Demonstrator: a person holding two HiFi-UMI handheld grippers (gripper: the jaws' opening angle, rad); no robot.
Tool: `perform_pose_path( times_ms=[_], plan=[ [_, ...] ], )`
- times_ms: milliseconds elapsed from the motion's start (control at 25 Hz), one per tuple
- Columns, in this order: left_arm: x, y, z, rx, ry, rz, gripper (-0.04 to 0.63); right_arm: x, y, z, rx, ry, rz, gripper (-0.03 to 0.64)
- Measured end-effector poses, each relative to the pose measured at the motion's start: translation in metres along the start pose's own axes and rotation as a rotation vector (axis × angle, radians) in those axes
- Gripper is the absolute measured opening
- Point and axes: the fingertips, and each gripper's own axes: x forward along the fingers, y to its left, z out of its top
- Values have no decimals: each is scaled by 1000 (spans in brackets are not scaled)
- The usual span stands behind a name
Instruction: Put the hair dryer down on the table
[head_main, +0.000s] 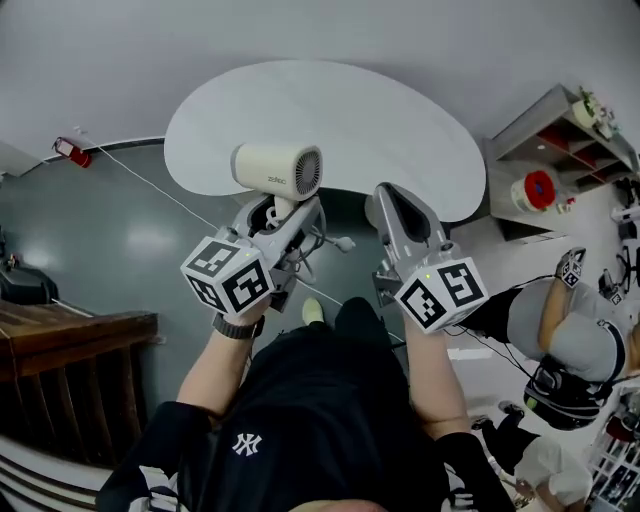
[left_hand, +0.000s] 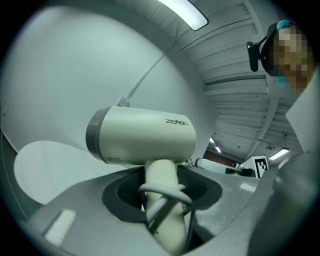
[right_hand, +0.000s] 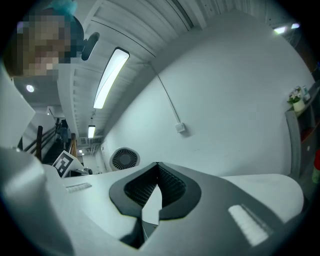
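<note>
**Spotter:** Your black shirt (head_main: 320, 420) fills the bottom of the head view, and just past it your forearms (head_main: 218, 368) hold both tools up. Your left tongs (left_hand: 161, 197) are pinching the hair dryer (left_hand: 145, 135) by its handle. The cord (left_hand: 165, 191) is looped round that handle right at the pads.

**Coach:** Your right tongs (right_hand: 156, 172) are pressed together on nothing, just beside the left ones. The hair dryer stands upright in the air, body on top. You see it against the near edge of the white table (head_main: 400, 120), and it is clear of it.

**Spotter:** I judge the shell hard, smooth and fairly light. It is top-heavy above your pinch, though, so it may swivel in the pads if you tilt it fast.

**Coach:** Low on the handle is the right place to hold it; the round body would likely slip. Lower it onto its side over bare table. Mind the soft cord, which could snag as you let go.
</note>
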Motion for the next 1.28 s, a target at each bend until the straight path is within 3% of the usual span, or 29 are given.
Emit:
perform_pose_path(
  times_ms=[360, 800, 960, 1280],
  plan=[
    [41, 50, 2, -10, 32, 37, 198, 63, -35, -9, 35, 26, 18, 22],
    [129, 147, -3, -24, 63, 161, 198, 185, -108, -35, 48, 121, 144, 22],
    [146, 182, -11, -51, 76, 236, 198, 224, -126, -51, 87, 185, 196, 23],
    [159, 233, -44, -57, 151, 315, 198, 264, -137, -84, 126, 242, 233, 22]
  ],
)
